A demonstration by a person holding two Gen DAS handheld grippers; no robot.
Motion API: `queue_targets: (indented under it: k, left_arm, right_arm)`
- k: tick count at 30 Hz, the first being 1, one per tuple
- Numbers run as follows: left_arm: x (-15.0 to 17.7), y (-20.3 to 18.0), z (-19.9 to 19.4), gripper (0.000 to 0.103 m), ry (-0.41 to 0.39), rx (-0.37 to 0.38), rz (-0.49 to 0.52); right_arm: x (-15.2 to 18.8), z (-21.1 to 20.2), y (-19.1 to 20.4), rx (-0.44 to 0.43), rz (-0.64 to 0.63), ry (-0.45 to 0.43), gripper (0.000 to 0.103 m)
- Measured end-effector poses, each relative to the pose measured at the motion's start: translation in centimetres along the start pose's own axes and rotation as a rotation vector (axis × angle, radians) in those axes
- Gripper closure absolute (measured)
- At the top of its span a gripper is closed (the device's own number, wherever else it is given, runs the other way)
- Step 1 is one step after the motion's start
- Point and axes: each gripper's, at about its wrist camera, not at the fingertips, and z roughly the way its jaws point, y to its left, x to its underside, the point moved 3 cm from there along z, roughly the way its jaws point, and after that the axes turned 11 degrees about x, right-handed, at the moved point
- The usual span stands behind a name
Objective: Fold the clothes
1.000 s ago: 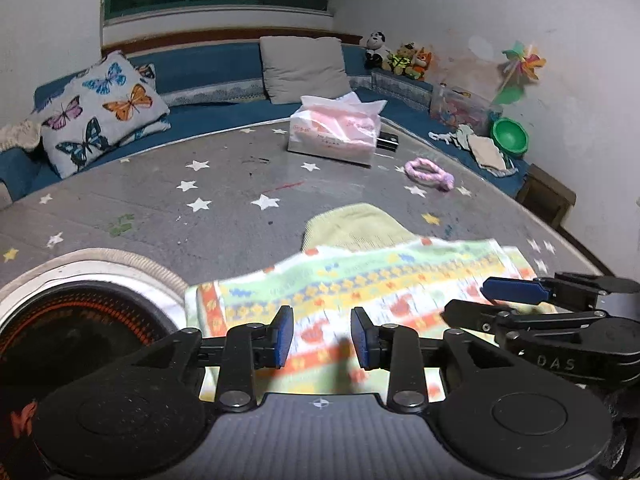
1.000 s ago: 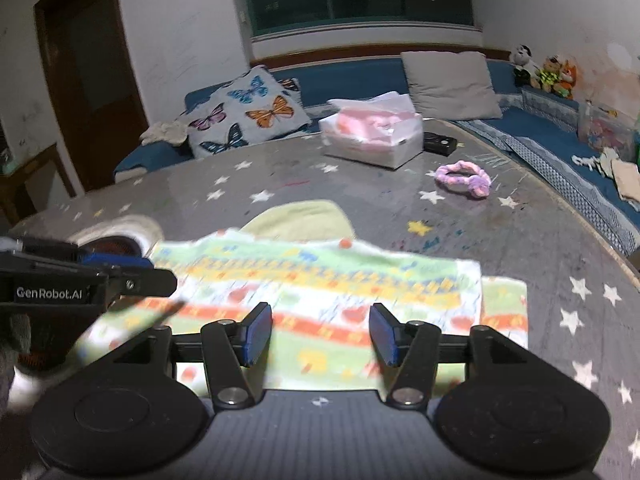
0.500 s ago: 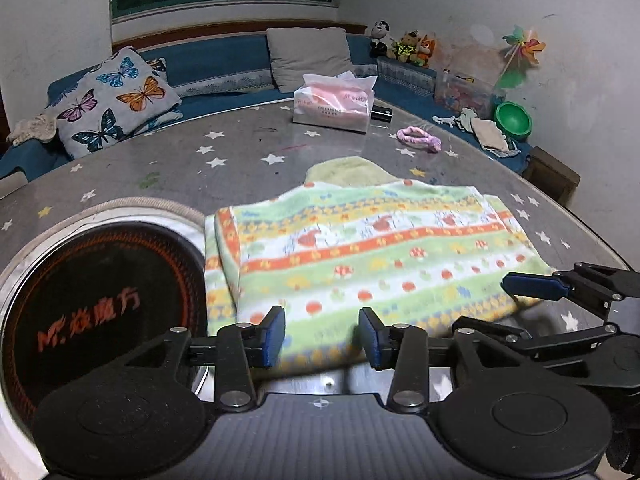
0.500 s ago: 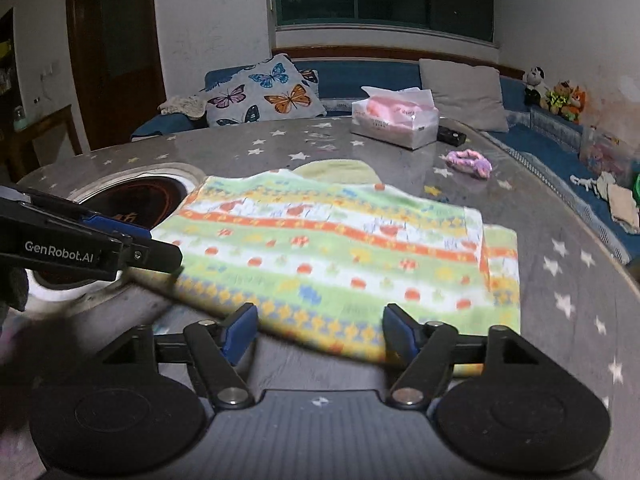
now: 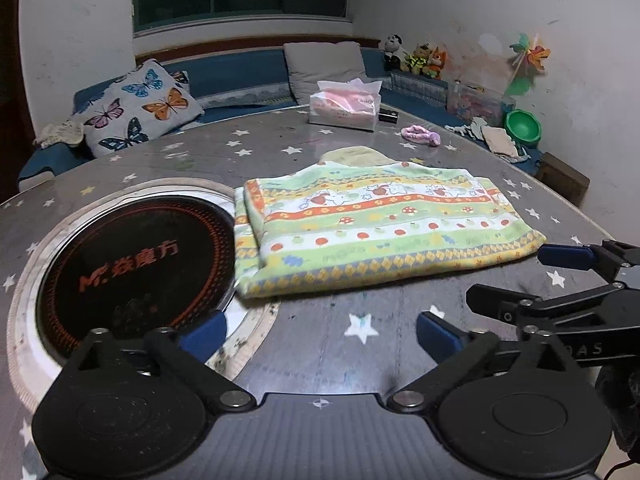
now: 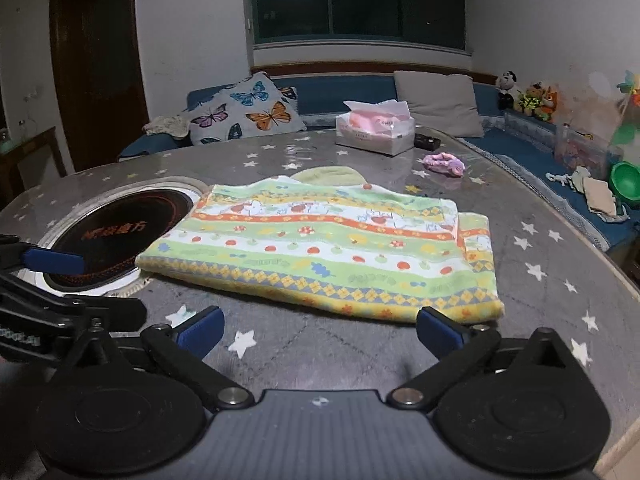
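Now the folded patterned garment (image 5: 384, 228) lies flat on the desk (image 5: 320, 332) while the left gripper (image 5: 320, 330) and right gripper (image 6: 320, 330) hover short of it, jaws opening and empty, so the next fold probably calls for regrasping an edge.

Soft matt printed cloth garment (image 5: 376, 224), glossy smooth star-patterned desk (image 5: 280, 148), shiny black glass cooktop (image 5: 132, 256) set in it, matt black plastic fingers (image 6: 440, 334) with blue pads, crinkly plastic-wrapped tissue pack (image 6: 374, 132)

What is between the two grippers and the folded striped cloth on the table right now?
Nothing visible. Only bare table lies between the left gripper, the right gripper and the striped cloth. Both grippers' jaws are opening and empty.
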Motion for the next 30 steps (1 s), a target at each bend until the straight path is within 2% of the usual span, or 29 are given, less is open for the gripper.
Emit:
queue_targets:
  k: [6, 13, 30]
  left_arm:
    - [1.2, 0.0, -0.8, 0.0, -0.007, -0.031, -0.006]
    - [2.3, 0.2, -1.1, 0.0, 0.004, -0.058, -0.013]
    - [3.3, -0.3, -1.6, 0.0, 0.006, -0.044, -0.019]
  right_arm:
    - [1.2, 0.0, 0.2, 0.02, 0.043, 0.044, 0.0]
    - [1.9, -0.5, -0.1, 0.049, 0.083, 0.051, 0.0]
    - [2.2, -1.2, 0.4, 0.086, 0.079, 0.05, 0.0]
